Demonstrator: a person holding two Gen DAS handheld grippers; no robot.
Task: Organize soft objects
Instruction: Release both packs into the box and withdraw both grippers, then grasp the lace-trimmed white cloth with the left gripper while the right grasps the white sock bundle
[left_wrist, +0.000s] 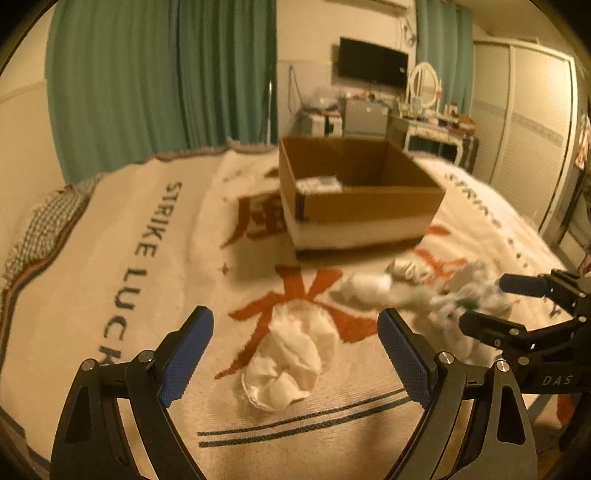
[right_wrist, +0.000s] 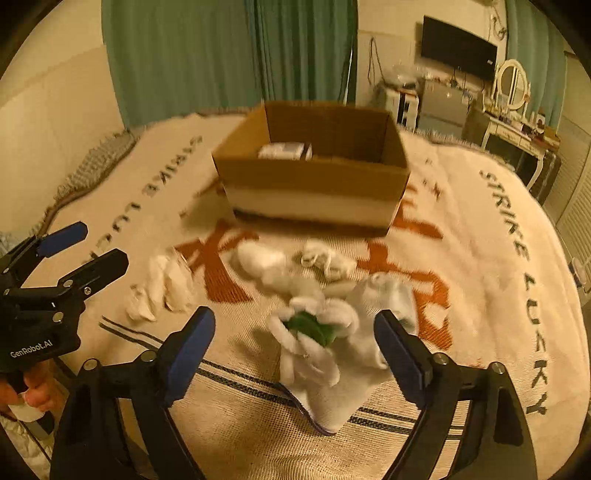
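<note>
Several white sock bundles lie on a cream blanket in front of an open cardboard box (left_wrist: 362, 201) (right_wrist: 314, 181). My left gripper (left_wrist: 295, 339) is open, its jaws on either side of a crumpled white bundle (left_wrist: 291, 354), which also shows in the right wrist view (right_wrist: 162, 288). My right gripper (right_wrist: 295, 339) is open over a white sock with a green patch (right_wrist: 314, 332); it shows at the right of the left wrist view (left_wrist: 484, 302). More rolled socks (left_wrist: 365, 288) (right_wrist: 258, 258) lie between the grippers and the box.
The blanket (left_wrist: 122, 258) with dark lettering and red characters covers a bed. Green curtains (left_wrist: 166, 81) hang behind. A TV (left_wrist: 373, 62), a dresser with a mirror (left_wrist: 424, 88) and a wardrobe (left_wrist: 532, 122) stand at the back right. A small white packet (right_wrist: 284, 151) lies in the box.
</note>
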